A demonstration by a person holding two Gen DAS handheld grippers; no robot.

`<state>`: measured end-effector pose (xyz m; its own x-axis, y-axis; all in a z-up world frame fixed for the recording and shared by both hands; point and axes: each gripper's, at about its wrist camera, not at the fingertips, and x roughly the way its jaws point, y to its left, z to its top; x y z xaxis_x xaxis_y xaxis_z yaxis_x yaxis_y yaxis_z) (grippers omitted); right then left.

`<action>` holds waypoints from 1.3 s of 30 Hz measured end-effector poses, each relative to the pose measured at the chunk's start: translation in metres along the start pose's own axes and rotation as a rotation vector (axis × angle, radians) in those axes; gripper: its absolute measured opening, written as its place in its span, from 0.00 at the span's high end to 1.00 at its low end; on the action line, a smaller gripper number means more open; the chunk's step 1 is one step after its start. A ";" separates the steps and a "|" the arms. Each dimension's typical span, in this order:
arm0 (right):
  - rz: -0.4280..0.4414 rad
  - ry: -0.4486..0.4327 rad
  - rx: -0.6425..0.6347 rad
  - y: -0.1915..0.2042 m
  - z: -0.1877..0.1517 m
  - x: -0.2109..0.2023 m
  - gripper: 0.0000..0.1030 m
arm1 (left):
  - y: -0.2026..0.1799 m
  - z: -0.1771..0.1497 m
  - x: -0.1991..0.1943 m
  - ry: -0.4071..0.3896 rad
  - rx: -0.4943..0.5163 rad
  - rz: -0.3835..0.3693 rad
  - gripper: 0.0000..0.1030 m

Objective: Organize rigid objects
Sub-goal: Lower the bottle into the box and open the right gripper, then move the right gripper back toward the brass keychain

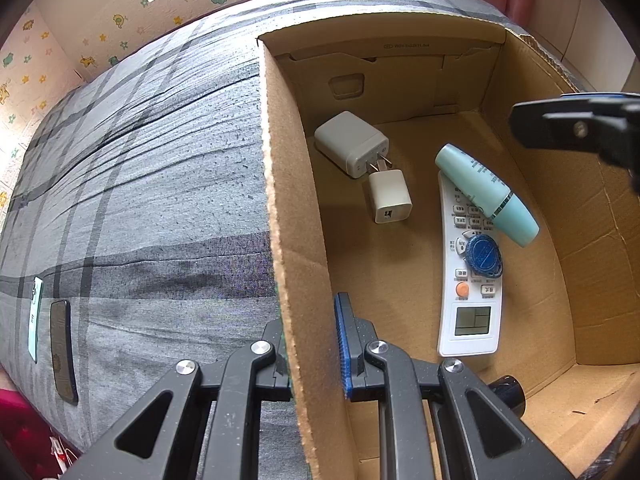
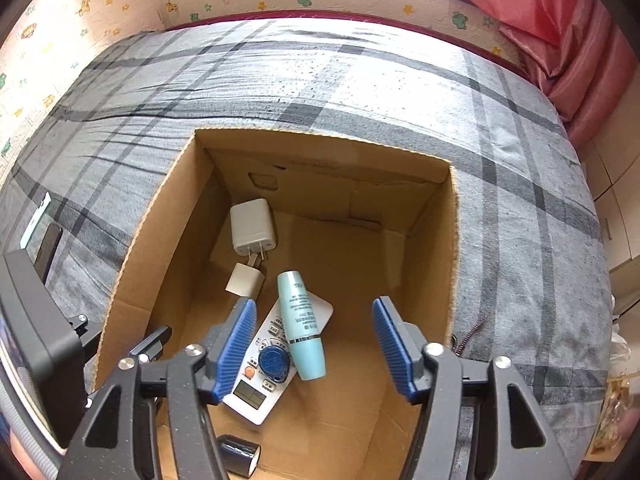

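Cardboard box (image 1: 288, 216) wall sits pinched in our left gripper (image 1: 312, 356) jaws — our right gripper (image 2: 314, 344) hangs released above the teal bottle (image 2: 300, 328) inside.

The right gripper (image 2: 314, 344) hangs over a brown cardboard box (image 2: 452, 248), and its blue pads (image 2: 390, 344) stand wide apart with nothing between them. In the box, a light blue bottle (image 2: 300, 324) lies on top of a white remote (image 2: 272, 364). A small blue tag (image 2: 274, 362) sits on the remote too. Two white chargers (image 2: 253, 232) lie toward the upper left of the box. The box sits on a grey checked bed (image 2: 360, 80).
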<state>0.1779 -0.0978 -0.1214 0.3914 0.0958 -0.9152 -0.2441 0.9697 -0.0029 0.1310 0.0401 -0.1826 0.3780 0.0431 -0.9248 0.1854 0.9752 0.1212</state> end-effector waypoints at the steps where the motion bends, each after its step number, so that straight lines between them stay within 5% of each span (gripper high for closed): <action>1: -0.003 -0.002 0.005 -0.002 0.000 -0.002 0.35 | 0.000 0.000 0.000 -0.001 0.000 0.000 0.83; 21: -0.042 -0.080 0.055 -0.051 -0.008 -0.043 0.01 | -0.001 0.000 -0.002 -0.002 0.002 0.004 0.83; 39: -0.104 -0.072 0.124 -0.116 -0.038 -0.039 0.00 | -0.002 0.001 -0.005 -0.007 0.002 0.005 0.83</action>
<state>0.1573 -0.2224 -0.1007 0.4726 0.0047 -0.8813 -0.0894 0.9951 -0.0426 0.1298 0.0382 -0.1782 0.3854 0.0466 -0.9216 0.1856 0.9744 0.1269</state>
